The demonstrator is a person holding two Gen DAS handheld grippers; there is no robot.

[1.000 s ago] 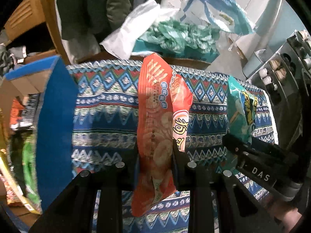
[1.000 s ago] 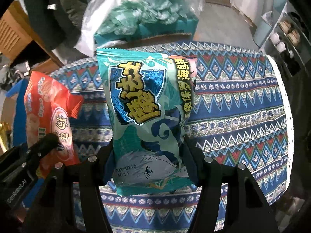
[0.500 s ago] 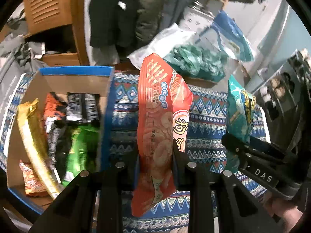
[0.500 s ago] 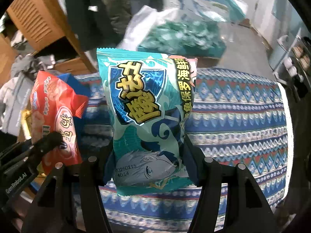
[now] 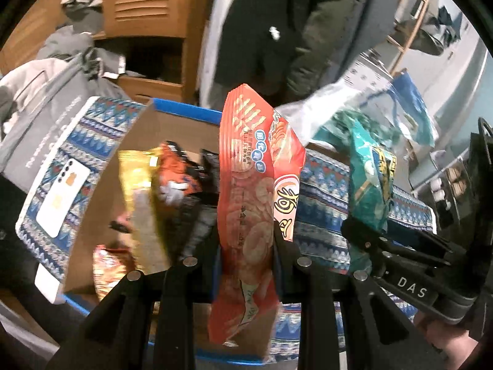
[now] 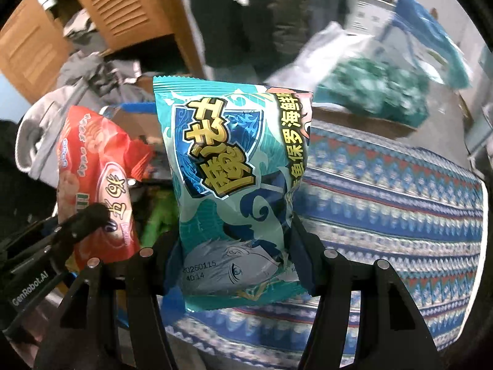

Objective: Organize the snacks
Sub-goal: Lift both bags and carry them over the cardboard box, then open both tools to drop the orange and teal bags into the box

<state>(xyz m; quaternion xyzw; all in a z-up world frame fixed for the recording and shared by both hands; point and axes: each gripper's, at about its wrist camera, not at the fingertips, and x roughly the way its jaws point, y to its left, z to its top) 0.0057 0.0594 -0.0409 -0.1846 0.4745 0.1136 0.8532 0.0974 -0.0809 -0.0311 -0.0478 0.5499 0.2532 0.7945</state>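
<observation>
Snacks, 2 pkts in hand: red snack pkt (image 5: 246, 203) clamped edge-on in left claw (image 5: 246, 256), upright; teal snack pkt (image 6: 237, 191) clamped face-on in right claw (image 6: 237, 246). Behind red pkt: blue-rimmed cardboard box (image 5: 181, 109) on patterned worktop (image 6: 400, 203), holding yellow pkt (image 5: 138, 185), orange pkt (image 5: 175, 178) and others, blurred. White phone (image 5: 63, 199) lies beside box. Far: clear bag of green items (image 6: 369, 92).

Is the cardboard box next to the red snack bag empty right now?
No. The cardboard box already holds several snack packets, among them a yellow bag and an orange one, seen behind the red snack bag in the left gripper.
</observation>
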